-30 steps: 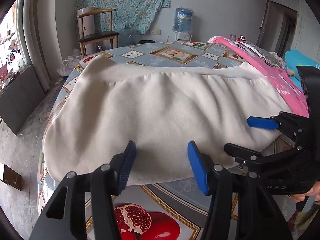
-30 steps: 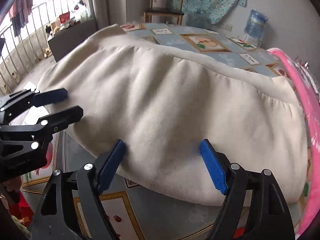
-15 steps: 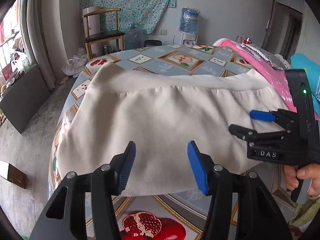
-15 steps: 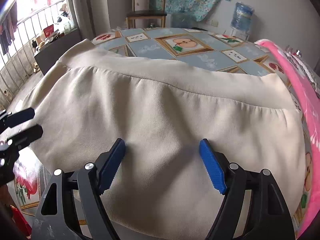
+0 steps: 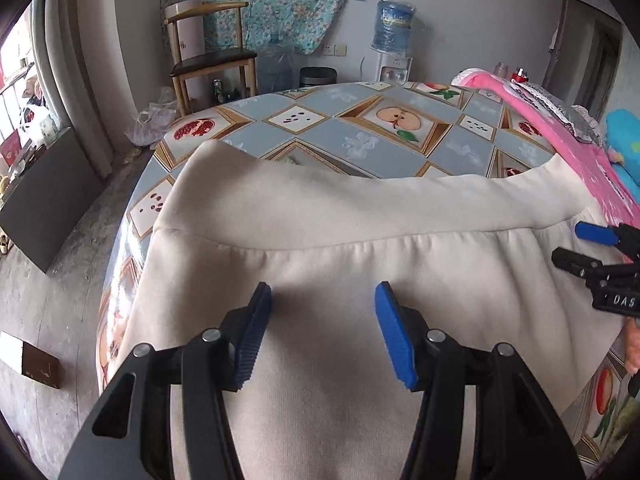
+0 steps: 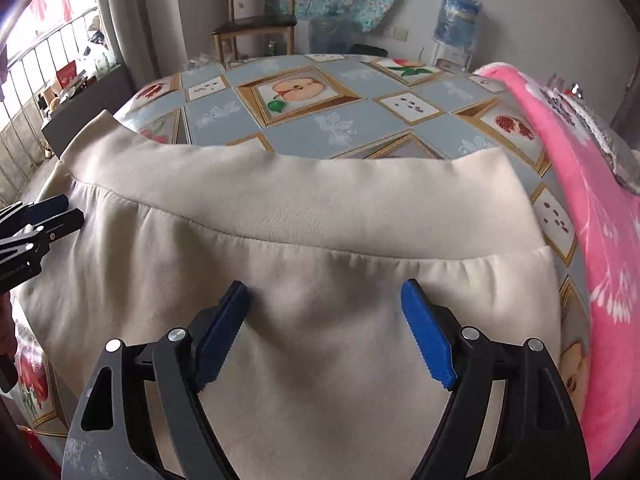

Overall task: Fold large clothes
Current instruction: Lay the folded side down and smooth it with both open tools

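Your left tool (image 5: 322, 312) hangs released over the cream garment (image 5: 360, 280), its blue pads apart with nothing pinched between them and only flat cloth beneath; the garment lies spread across the round surface (image 5: 360, 120) with its wide band toward the far side and its near edge running off the bottom of both views; your right tool (image 6: 324, 308) has just been spreading its jaws a little further and is likewise released, with bare fabric under the gap and nothing gripped; beside it a pink blanket (image 6: 592, 220) lies along the garment's right flank, touching or just overlapping it. The risk from here, judged from how things lie: if you close on the smooth middle of the cloth you may pinch only the top layer, and the fold will drag crooked; the slick patterned cover may let the whole piece slide toward you; a pull on the right could snag the pink blanket and carry it along. As for containers, only a blue water bottle (image 5: 394, 24) stands on a dispenser by the far wall; its fill cannot be told.
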`<state>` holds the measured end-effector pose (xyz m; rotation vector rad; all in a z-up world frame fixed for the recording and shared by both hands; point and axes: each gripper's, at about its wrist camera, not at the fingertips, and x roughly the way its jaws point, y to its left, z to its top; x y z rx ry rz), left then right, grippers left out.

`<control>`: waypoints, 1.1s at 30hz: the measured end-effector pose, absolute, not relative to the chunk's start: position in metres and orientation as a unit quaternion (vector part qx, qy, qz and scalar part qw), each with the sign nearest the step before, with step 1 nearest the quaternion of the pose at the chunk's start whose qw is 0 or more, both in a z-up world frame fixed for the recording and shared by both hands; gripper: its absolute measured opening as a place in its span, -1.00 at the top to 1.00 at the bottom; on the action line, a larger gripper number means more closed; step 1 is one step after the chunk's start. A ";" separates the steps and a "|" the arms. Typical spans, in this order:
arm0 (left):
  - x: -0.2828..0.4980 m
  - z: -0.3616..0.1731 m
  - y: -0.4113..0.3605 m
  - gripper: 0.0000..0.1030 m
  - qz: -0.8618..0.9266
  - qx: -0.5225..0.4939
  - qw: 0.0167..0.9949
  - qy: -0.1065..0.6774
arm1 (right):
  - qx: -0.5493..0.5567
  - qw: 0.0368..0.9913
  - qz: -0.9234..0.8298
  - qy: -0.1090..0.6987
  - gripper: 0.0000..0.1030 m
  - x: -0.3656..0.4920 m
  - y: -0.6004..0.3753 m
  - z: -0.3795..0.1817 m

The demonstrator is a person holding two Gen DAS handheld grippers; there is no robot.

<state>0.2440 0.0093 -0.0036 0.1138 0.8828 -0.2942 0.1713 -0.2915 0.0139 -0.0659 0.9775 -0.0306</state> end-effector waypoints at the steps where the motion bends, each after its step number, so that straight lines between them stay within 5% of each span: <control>1: 0.246 0.001 0.011 -0.02 -0.143 0.051 0.895 0.418 | -0.026 0.887 -0.019 0.461 -0.45 0.172 -0.298 0.022; 8: 0.300 -0.011 0.040 -0.11 -0.123 -0.005 0.882 0.455 | 0.042 0.863 -0.064 0.499 -0.48 0.205 -0.365 0.002; 17: 0.313 0.020 0.045 -0.20 -0.129 -0.012 0.904 0.408 | 0.079 0.877 -0.034 0.473 -0.49 0.214 -0.373 0.030; 21: 0.345 -0.009 0.052 -0.21 -0.095 -0.025 0.875 0.474 | 0.080 0.854 -0.045 0.512 -0.50 0.230 -0.382 0.000; 33: 0.226 0.038 0.042 -0.21 -0.163 0.026 0.889 0.428 | 0.057 0.878 -0.029 0.475 -0.61 0.108 -0.351 0.047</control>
